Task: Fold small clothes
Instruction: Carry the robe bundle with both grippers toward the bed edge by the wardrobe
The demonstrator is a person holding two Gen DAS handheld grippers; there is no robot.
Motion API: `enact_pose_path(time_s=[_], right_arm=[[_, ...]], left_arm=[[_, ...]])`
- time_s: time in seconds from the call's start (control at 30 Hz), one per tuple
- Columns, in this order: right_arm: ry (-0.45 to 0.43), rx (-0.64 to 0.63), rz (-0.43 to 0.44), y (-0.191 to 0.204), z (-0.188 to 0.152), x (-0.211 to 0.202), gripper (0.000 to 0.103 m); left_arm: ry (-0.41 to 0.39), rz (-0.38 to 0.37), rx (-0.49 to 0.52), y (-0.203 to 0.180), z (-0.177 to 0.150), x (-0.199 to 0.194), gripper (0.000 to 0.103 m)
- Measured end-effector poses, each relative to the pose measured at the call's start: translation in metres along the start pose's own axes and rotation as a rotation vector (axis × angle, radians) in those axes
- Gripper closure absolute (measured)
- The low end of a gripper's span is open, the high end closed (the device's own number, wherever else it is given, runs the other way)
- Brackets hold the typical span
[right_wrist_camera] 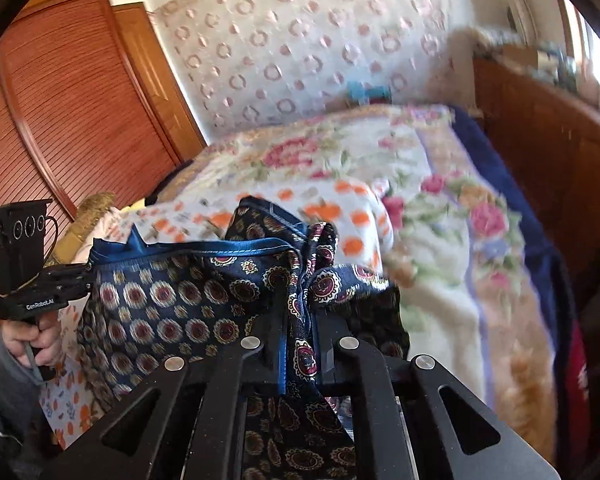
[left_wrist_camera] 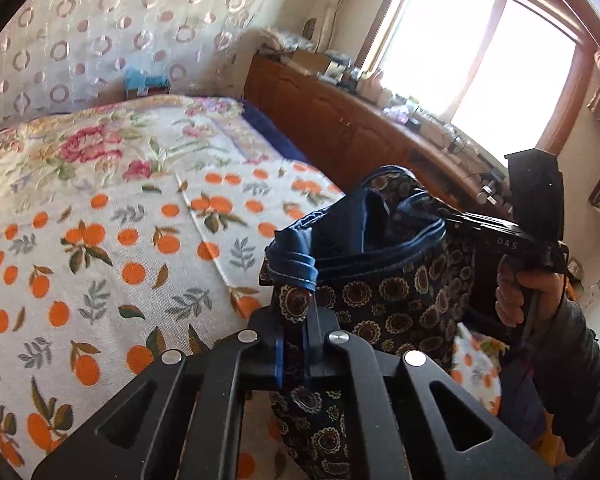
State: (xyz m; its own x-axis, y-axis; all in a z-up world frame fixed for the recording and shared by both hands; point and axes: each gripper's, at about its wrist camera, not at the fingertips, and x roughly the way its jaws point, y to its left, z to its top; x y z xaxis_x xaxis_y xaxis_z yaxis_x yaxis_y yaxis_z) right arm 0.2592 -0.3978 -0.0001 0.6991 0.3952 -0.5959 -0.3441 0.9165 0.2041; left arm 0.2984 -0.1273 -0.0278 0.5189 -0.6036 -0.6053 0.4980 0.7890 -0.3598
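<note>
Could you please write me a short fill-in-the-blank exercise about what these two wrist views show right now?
1. Both grippers are shut on the same dark patterned ____.
2. The sheet under the left gripper is printed with ____ fruit.
3. The garment's upper hem, stretched toward the right gripper, is trimmed in ____.
4. The cabinet beside the bed is made of ____.

Missing words: garment; orange; blue; wood
</note>
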Motion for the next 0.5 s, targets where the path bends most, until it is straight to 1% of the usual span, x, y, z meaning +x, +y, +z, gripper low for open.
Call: enact_pose_path(time_s=[0.1,0.27,0.37,0.5], right_arm=[[-0.053,-0.057,-0.006,0.027,0.014,-0.016,0.095],[-0.124,-0.17,0.03,0.082,0.037,-0.026,0.095],[-0.155,-0.238,0.084,0.123,0.054,-0.019,0.095],[-0.171,-0.315,0.169,0.179,0.079,0.011,0.095]], left_arm=[[-0.063,-0.013,0.006,-0.005,0.0,-0.036,0.096],[-0.17,0.015,-0.01,0.005,-0.006,-0.1,0.096],[-0.235,0.064,-0.031,0.023,-0.015,-0.148,0.096],[-0.302,0.154,-0.07,0.054,-0.028,-0.203,0.096]])
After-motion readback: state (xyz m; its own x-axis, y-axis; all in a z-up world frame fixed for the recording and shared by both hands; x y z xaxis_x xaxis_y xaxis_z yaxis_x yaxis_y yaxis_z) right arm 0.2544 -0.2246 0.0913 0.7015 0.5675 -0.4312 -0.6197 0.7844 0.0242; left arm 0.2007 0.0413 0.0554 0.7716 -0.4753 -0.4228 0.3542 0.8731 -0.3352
